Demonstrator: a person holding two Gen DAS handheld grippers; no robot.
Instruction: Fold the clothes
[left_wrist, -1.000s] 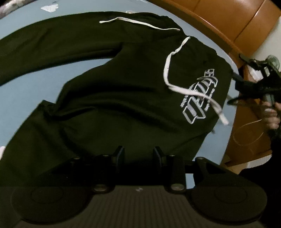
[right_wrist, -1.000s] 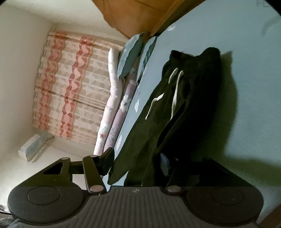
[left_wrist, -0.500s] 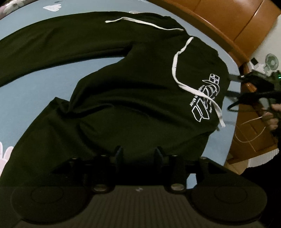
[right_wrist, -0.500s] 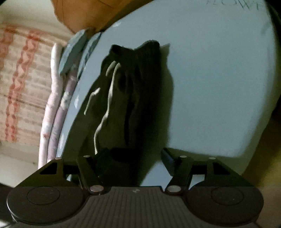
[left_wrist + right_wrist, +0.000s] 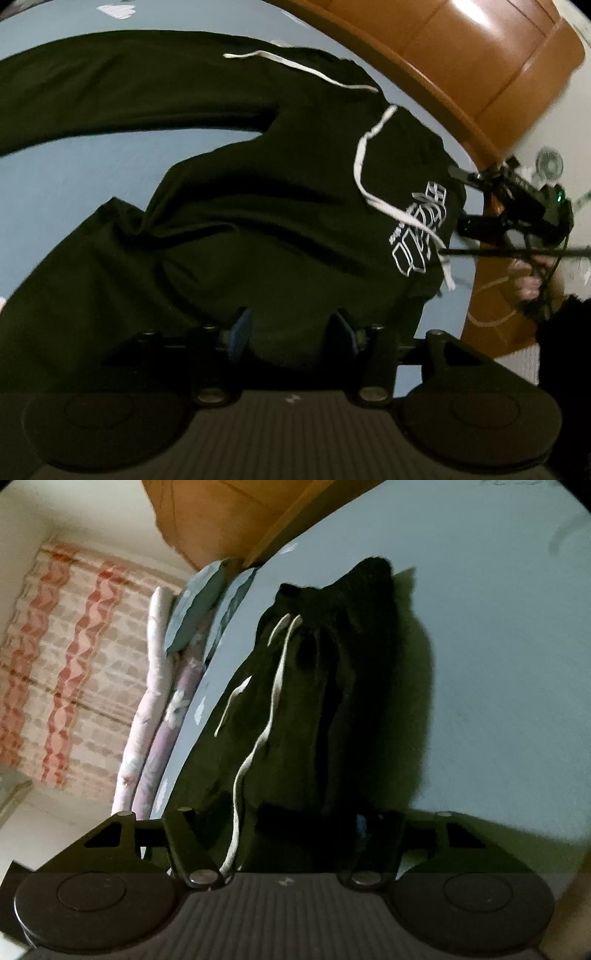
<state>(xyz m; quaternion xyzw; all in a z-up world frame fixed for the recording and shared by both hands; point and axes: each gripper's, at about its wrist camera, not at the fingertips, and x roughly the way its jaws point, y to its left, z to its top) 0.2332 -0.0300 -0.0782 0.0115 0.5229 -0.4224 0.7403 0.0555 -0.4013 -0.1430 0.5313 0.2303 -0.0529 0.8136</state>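
Since the earlier frame my left tongs (image 5: 291, 328) are opening around a hem fold; my right tongs (image 5: 291, 827) are closing around the waistband. Beyond, the black sweatpants (image 5: 236, 206) lie spread on the bed (image 5: 74, 184), ready to fold.

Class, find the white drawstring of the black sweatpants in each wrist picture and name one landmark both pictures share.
Left wrist: white drawstring runs down the upper right, across the black sweatpants to the white logo.
Right wrist: it hangs down the centre left, ending at the bottom beside the left finger.
Shared landmark: light blue bed sheet under the sweatpants.
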